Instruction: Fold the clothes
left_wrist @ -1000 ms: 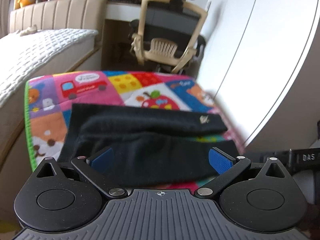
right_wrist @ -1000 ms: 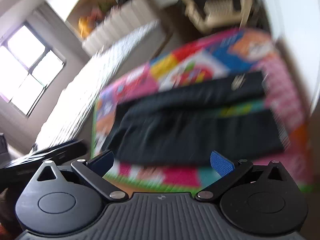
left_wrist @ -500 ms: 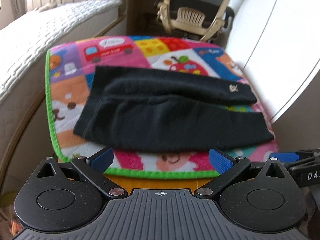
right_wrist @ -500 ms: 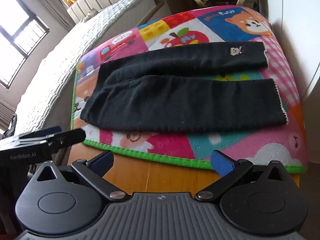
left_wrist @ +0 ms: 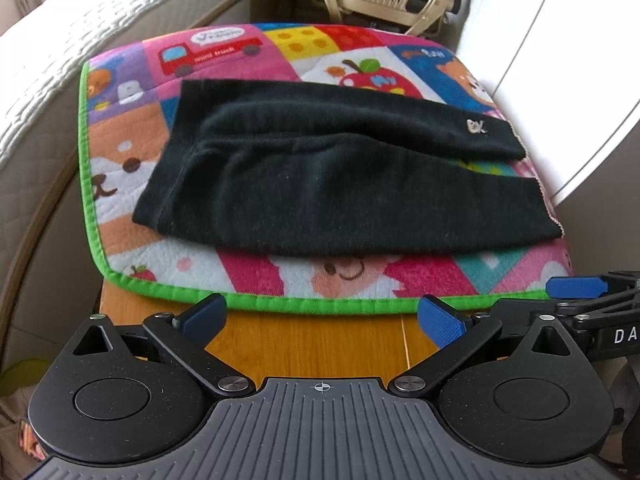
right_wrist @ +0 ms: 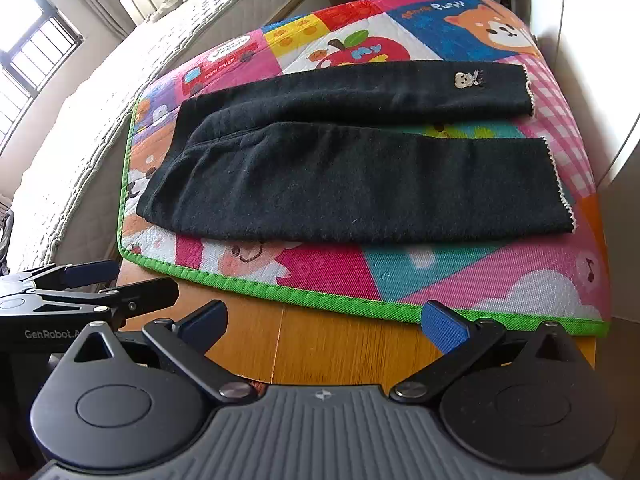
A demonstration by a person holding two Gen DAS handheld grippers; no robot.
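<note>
Orange wood worktop [left_wrist: 304, 344] carries a bright patchwork mat [left_wrist: 360, 280]; on it the black trousers [right_wrist: 352, 184] lie flat, legs side by side, cuffs rightward. Both tools, left [left_wrist: 322, 316] and right [right_wrist: 324, 320], hover empty with jaws spread, short of the mat. Best to pinch waistband and cuff together, then lay the near leg squarely over the far one
</note>
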